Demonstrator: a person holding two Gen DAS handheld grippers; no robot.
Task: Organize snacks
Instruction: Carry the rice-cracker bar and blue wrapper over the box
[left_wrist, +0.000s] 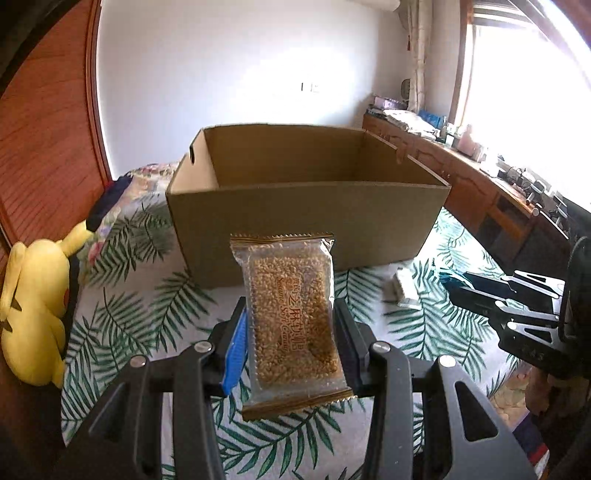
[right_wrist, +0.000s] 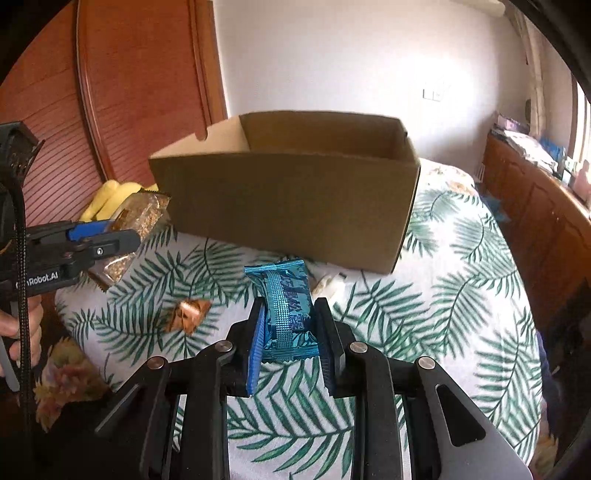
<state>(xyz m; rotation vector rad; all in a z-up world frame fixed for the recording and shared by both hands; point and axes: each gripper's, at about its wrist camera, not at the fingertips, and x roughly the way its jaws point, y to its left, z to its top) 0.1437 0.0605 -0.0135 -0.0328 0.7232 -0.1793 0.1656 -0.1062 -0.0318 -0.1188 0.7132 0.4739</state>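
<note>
My left gripper (left_wrist: 290, 325) is shut on a clear packet of sesame candy (left_wrist: 291, 314), held upright above the bed, just in front of the open cardboard box (left_wrist: 306, 221). In the right wrist view my right gripper (right_wrist: 290, 325) is shut on a shiny blue snack packet (right_wrist: 286, 314), also lifted off the bedspread before the cardboard box (right_wrist: 288, 218). The left gripper (right_wrist: 122, 236) with the sesame packet (right_wrist: 142, 216) appears at the left of that view. A small copper-wrapped snack (right_wrist: 188, 314) and a white-wrapped snack (right_wrist: 330, 284) lie on the bedspread. The right gripper (left_wrist: 472, 286) shows at the right edge of the left wrist view.
The leaf-print bedspread (right_wrist: 443, 295) covers the bed. A yellow plush toy (left_wrist: 33, 310) lies at the left edge by the wooden headboard (left_wrist: 48, 129). A wooden cabinet (left_wrist: 480, 192) loaded with items runs along the window side. A white packet (left_wrist: 406, 288) lies by the box.
</note>
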